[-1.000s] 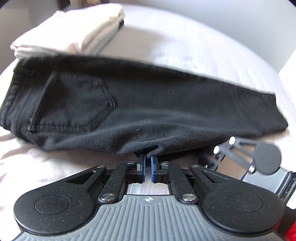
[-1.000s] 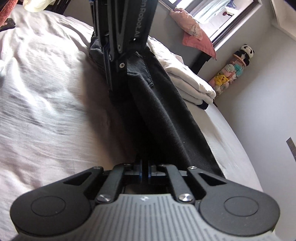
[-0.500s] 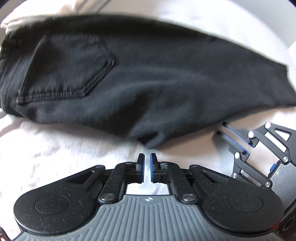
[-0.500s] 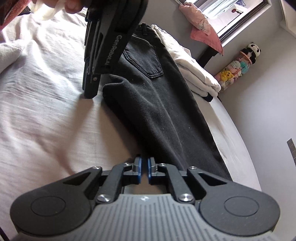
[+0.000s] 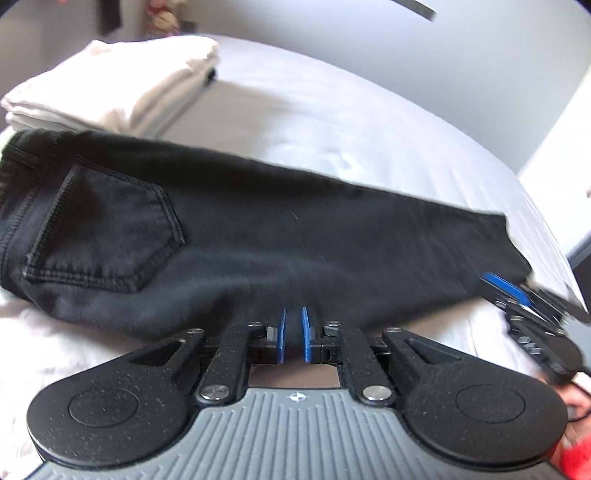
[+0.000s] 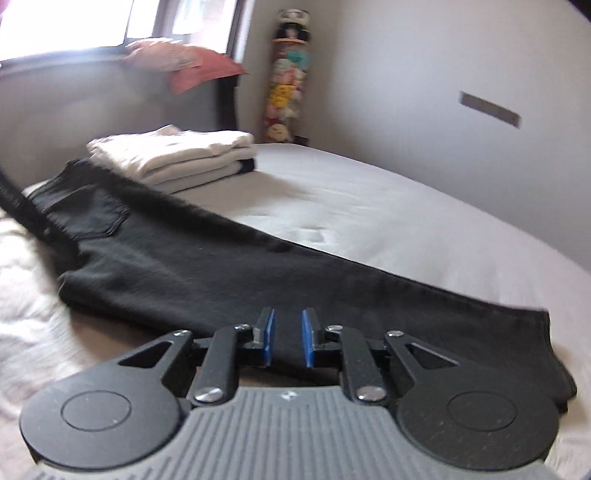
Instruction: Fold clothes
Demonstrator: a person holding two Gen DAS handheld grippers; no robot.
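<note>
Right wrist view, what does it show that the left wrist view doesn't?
Only the right wrist view: a bright window, a pink cloth on its sill, and a clear tall tube of plush toys in the corner.
Only the left wrist view: the right claw coming in beside the trouser hem.
Both: the black denim jeans lying flat on the white bed sheet, back pocket up, with a folded white clothes stack behind the waistband.

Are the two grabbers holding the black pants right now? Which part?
No. The black jeans lie loose on the bed. Both the left gripper and right gripper are opening, their pads not pinching the cloth.
</note>
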